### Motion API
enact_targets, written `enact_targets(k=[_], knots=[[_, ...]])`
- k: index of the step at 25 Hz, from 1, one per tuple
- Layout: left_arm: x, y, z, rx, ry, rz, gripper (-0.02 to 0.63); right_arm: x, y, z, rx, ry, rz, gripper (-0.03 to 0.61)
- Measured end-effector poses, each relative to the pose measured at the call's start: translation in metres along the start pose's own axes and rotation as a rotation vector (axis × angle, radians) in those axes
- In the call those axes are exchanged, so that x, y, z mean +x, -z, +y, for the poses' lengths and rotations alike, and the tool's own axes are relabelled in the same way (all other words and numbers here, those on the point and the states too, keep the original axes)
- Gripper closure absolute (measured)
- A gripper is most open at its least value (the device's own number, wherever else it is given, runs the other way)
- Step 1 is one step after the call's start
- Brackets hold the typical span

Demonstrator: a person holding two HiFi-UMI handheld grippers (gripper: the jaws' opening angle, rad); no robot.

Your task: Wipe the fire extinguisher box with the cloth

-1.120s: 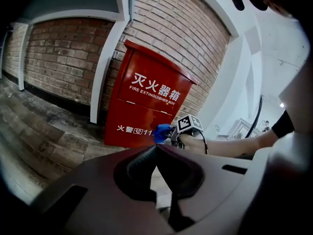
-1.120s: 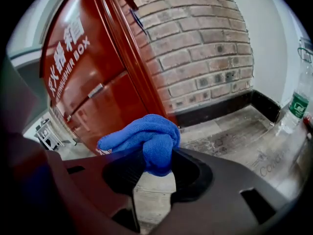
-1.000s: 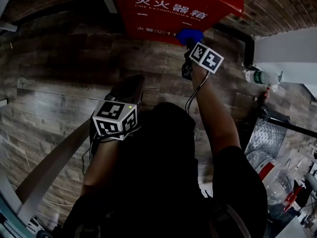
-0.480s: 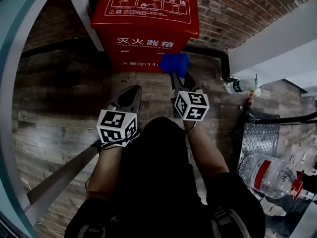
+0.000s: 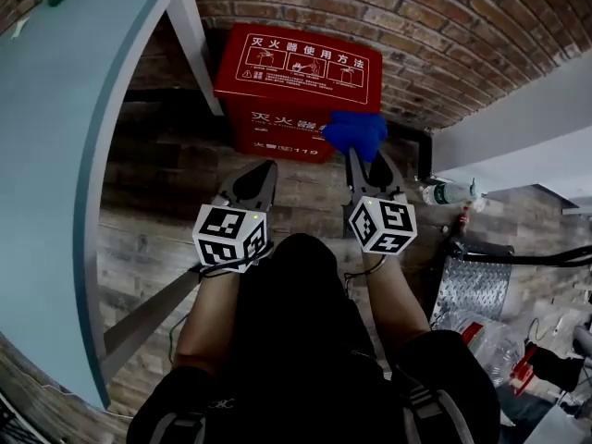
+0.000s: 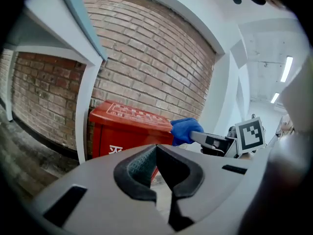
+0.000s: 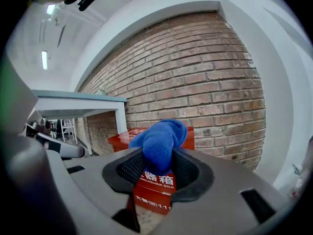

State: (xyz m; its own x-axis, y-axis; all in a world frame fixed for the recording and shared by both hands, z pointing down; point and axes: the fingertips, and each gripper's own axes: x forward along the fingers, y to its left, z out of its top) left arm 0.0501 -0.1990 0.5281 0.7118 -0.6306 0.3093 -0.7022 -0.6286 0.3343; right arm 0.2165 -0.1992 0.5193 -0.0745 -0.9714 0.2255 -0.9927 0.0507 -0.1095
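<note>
The red fire extinguisher box (image 5: 296, 81) stands on the floor against the brick wall, its lid printed with white pictures. My right gripper (image 5: 359, 154) is shut on a bunched blue cloth (image 5: 355, 131), which overlaps the box's right front corner in the head view. In the right gripper view the cloth (image 7: 159, 142) bulges up between the jaws, with the box (image 7: 155, 182) behind and below it. My left gripper (image 5: 262, 168) is shut on nothing, level with the right one and just short of the box front. The left gripper view shows the box (image 6: 120, 127), the cloth (image 6: 184, 130) and the right gripper (image 6: 215, 142).
A light blue table (image 5: 74, 155) with a white leg (image 5: 192, 54) stands close left of the box. A white wall (image 5: 518, 128) rises at the right. On the floor to the right lie a plastic bottle (image 5: 450, 192), a metal tread plate (image 5: 474, 285) and a large water bottle (image 5: 486, 326).
The right gripper has drawn back with the cloth from the box's lower front until it is level with the left gripper. The head view has lifted, so the whole box and table show.
</note>
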Motion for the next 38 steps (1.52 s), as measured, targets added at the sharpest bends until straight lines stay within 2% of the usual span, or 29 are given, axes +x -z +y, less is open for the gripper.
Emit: enact_targets(k=[3, 8, 11, 15, 19, 23, 27, 31, 38], knots=[[-0.025, -0.057, -0.014, -0.014, -0.009, 0.013, 0.606, -0.012, -0.057, 0.014, 0.011, 0.001, 0.043, 0.414], [-0.09, -0.158, -0.05, 0.03, -0.016, 0.024, 0.606, -0.053, -0.157, 0.04, -0.004, 0.021, 0.096, 0.414], [-0.135, -0.215, -0.07, 0.022, -0.008, 0.024, 0.606, -0.081, -0.219, 0.067, 0.0, 0.023, 0.111, 0.414], [-0.19, -0.277, -0.098, 0.008, 0.013, 0.038, 0.606, -0.127, -0.292, 0.109, 0.026, 0.026, 0.109, 0.414], [-0.238, -0.33, -0.132, 0.029, 0.052, 0.021, 0.606, -0.173, -0.346, 0.144, 0.02, 0.016, 0.092, 0.414], [-0.267, -0.359, -0.16, 0.043, 0.096, -0.014, 0.606, -0.216, -0.373, 0.16, 0.022, 0.017, 0.067, 0.414], [-0.275, -0.37, -0.186, 0.08, 0.154, -0.007, 0.606, -0.258, -0.387, 0.152, 0.049, 0.092, 0.038, 0.414], [-0.297, -0.369, -0.201, 0.118, 0.116, -0.015, 0.606, -0.293, -0.393, 0.153, 0.035, 0.112, 0.021, 0.414], [-0.302, -0.364, -0.217, 0.161, 0.072, 0.029, 0.606, -0.322, -0.42, 0.145, 0.021, 0.137, -0.063, 0.414]])
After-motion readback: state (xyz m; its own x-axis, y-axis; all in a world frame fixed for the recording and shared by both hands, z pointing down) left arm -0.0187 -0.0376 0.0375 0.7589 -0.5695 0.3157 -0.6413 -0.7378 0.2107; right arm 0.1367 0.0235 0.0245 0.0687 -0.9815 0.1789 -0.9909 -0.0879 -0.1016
